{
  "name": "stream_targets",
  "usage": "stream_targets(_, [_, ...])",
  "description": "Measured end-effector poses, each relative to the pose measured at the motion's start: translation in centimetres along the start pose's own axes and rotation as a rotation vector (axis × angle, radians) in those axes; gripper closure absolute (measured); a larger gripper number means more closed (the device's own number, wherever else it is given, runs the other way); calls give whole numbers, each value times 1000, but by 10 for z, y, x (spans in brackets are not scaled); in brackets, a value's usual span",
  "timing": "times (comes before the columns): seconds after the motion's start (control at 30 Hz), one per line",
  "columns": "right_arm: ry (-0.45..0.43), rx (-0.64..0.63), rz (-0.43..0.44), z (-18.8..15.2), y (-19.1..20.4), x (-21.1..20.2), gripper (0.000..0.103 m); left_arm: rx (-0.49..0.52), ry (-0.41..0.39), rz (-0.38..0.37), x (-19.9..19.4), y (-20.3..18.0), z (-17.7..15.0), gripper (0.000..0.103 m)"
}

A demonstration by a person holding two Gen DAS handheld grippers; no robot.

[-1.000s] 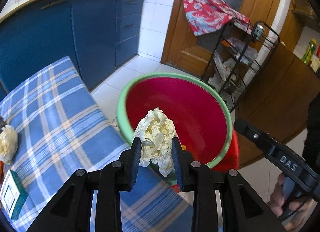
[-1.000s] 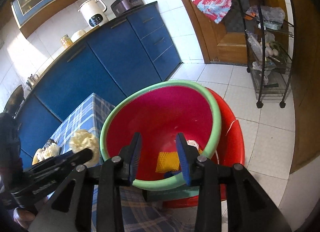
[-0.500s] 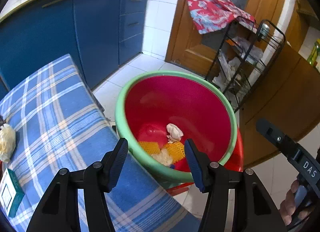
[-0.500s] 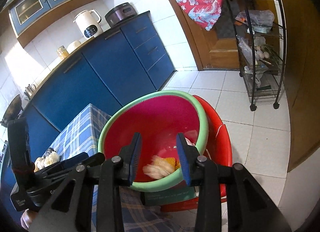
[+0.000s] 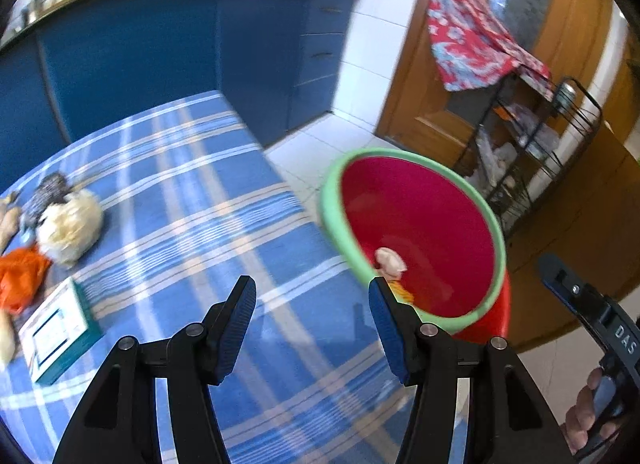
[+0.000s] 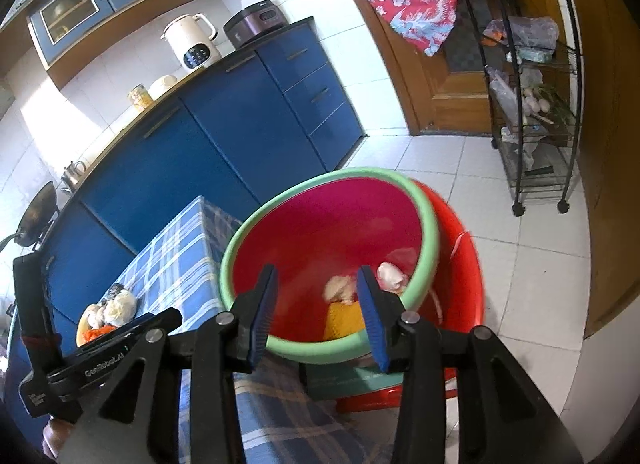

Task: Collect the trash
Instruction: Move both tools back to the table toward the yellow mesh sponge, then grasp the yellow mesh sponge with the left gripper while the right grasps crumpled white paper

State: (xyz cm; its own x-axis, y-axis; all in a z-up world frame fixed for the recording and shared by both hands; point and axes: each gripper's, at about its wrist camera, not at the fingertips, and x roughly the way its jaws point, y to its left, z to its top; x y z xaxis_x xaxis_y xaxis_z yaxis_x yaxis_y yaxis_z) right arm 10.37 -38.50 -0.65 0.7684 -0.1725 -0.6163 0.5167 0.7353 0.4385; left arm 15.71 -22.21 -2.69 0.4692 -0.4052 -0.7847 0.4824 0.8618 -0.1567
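Observation:
A red basin with a green rim (image 5: 492,223) (image 6: 430,219) stands past the table's right end. It holds crumpled paper (image 6: 339,287), a pale wad (image 5: 390,260) (image 6: 390,275) and a yellow mesh piece (image 6: 340,320). My left gripper (image 5: 312,320) is open and empty above the blue checked tablecloth (image 5: 192,199). My right gripper (image 6: 318,312) is open and empty just before the basin. More trash lies at the table's left: a crumpled paper ball (image 5: 70,225), an orange wrapper (image 5: 20,278) and a small teal box (image 5: 60,334).
Blue kitchen cabinets (image 5: 160,43) run behind the table. A black wire rack (image 6: 532,75) stands by the wooden door (image 5: 440,111) with a red cloth (image 5: 472,43) over it. White tiled floor (image 6: 532,272) lies around the basin.
My left gripper opened and let the crumpled paper fall into the basin, then swung left over the table. The right gripper drew back slightly and stayed open.

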Motion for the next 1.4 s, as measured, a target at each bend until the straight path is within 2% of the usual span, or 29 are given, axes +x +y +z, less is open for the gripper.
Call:
stream_targets(0.4, [93, -107, 107, -26, 64, 13, 59, -130, -48, 90, -36, 64, -19, 43])
stream_targets(0.97, [195, -200, 184, -58, 143, 41, 59, -296, -120, 306, -88, 178, -47, 43])
stream_targets(1.1, [233, -222, 189, -68, 158, 51, 58, -371, -95, 344, -90, 214, -54, 43])
stream_targets(1.23, [252, -232, 183, -76, 167, 58, 49, -431, -67, 394, -85, 246, -59, 43])
stream_targets(1.4, [270, -245, 169, -82, 174, 63, 49, -512, -39, 363, -76, 270, -63, 43])
